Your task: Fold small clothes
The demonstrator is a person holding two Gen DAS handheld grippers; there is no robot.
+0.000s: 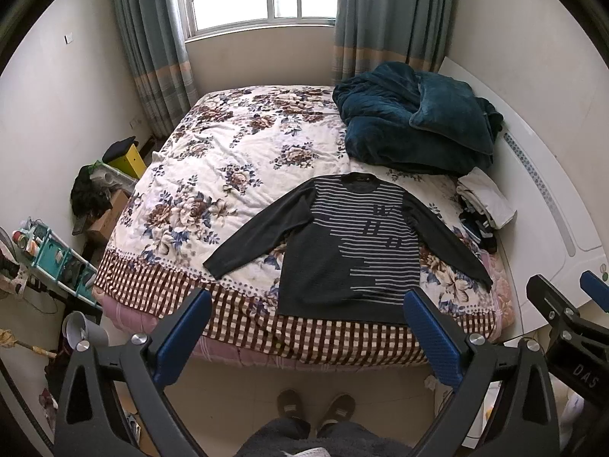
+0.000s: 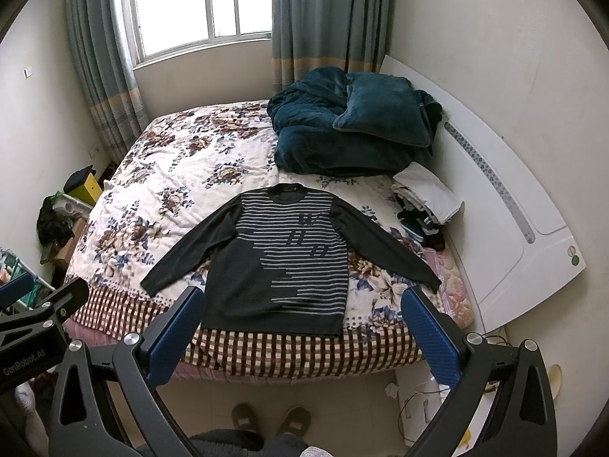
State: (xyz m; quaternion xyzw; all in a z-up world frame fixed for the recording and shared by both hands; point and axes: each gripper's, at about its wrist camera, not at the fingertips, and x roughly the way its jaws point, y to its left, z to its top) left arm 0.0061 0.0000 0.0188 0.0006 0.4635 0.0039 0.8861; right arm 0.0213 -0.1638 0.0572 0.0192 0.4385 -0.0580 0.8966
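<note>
A dark long-sleeved sweater (image 1: pixel 342 243) with grey stripes lies flat and face up on the floral bed (image 1: pixel 228 160), sleeves spread out, hem near the bed's front edge. It also shows in the right wrist view (image 2: pixel 278 266). My left gripper (image 1: pixel 308 335) is open and empty, held above the floor in front of the bed, short of the hem. My right gripper (image 2: pixel 304 331) is open and empty too, at about the same distance from the hem. The right gripper also shows at the right edge of the left wrist view (image 1: pixel 567 304).
A heap of teal blankets (image 1: pixel 415 122) lies at the bed's far right. A pile of folded white and dark clothes (image 1: pixel 483 202) sits by the white headboard (image 1: pixel 540 190). Boxes and clutter (image 1: pixel 99 198) line the floor on the left. My slippered feet (image 1: pixel 316 405) stand below.
</note>
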